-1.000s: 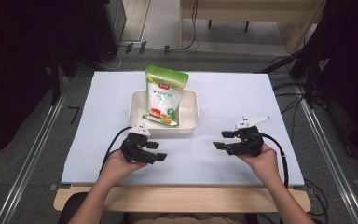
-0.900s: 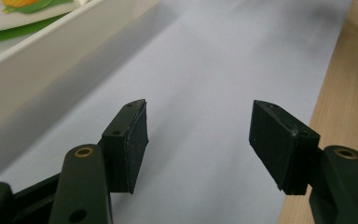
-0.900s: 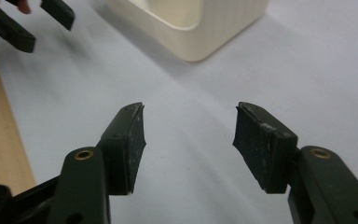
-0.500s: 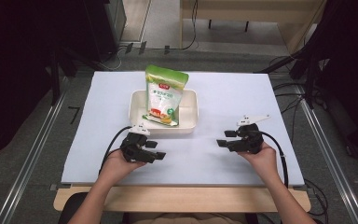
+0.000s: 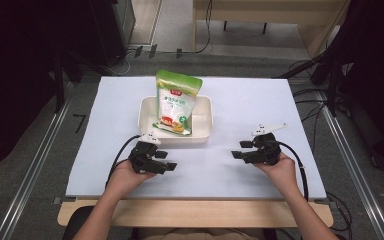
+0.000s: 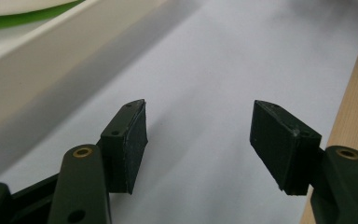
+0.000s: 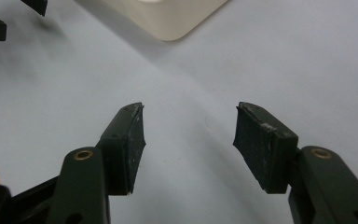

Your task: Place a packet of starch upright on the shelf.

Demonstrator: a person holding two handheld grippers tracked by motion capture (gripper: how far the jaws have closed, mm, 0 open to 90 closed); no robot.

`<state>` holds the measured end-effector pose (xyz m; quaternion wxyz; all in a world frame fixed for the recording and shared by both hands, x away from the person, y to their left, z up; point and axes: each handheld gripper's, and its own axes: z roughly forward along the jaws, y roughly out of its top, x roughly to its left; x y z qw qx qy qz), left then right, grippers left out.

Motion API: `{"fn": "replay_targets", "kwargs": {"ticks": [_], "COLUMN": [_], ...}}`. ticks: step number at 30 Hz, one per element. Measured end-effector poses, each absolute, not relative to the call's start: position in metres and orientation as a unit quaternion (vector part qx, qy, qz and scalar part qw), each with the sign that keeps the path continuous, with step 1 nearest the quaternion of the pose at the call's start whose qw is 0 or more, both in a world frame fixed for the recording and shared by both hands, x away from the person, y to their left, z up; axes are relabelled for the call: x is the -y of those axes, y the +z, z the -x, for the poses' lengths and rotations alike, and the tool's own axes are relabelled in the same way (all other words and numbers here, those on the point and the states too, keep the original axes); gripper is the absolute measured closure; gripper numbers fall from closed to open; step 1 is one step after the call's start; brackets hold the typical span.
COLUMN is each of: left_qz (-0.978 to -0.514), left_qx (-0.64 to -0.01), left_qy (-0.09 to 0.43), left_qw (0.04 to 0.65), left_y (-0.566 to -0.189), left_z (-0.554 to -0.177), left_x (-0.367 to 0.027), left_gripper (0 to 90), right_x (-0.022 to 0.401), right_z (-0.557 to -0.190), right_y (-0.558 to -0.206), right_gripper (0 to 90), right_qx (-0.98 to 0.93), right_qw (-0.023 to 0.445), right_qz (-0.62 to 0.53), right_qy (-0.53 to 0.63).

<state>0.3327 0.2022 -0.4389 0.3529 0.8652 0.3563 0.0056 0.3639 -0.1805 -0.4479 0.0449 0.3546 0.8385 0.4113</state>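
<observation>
Left hand-held gripper [image 5: 161,161], jaws apart and empty, sits just beside the tray [image 5: 200,136] holding the upright pouch [image 5: 176,102], nearer than the right hand-held gripper [image 5: 241,149], also apart.

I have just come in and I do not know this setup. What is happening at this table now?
A person sits at a white table and holds a tool in each hand. The left tool and the right tool are both open and hold nothing. They rest low over the table, in front of a cream tray. A green and white pouch leans in that tray, untouched.
</observation>
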Motion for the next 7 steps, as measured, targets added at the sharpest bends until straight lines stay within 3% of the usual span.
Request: {"fn": "replay_targets", "kwargs": {"ticks": [7], "left_qz": [-0.869], "left_qx": [-0.353], "left_qy": [0.005], "left_qw": [0.347], "left_y": [-0.4403], "left_z": [-0.3341], "left_x": [-0.2012], "left_gripper": [35.9], "right_x": [0.1798], "right_z": [-0.3648], "right_y": [-0.4502], "right_gripper": [43.0], "right_qx": [-0.842], "right_qw": [0.041], "right_qz": [-0.358], "right_qy": [0.402]}}
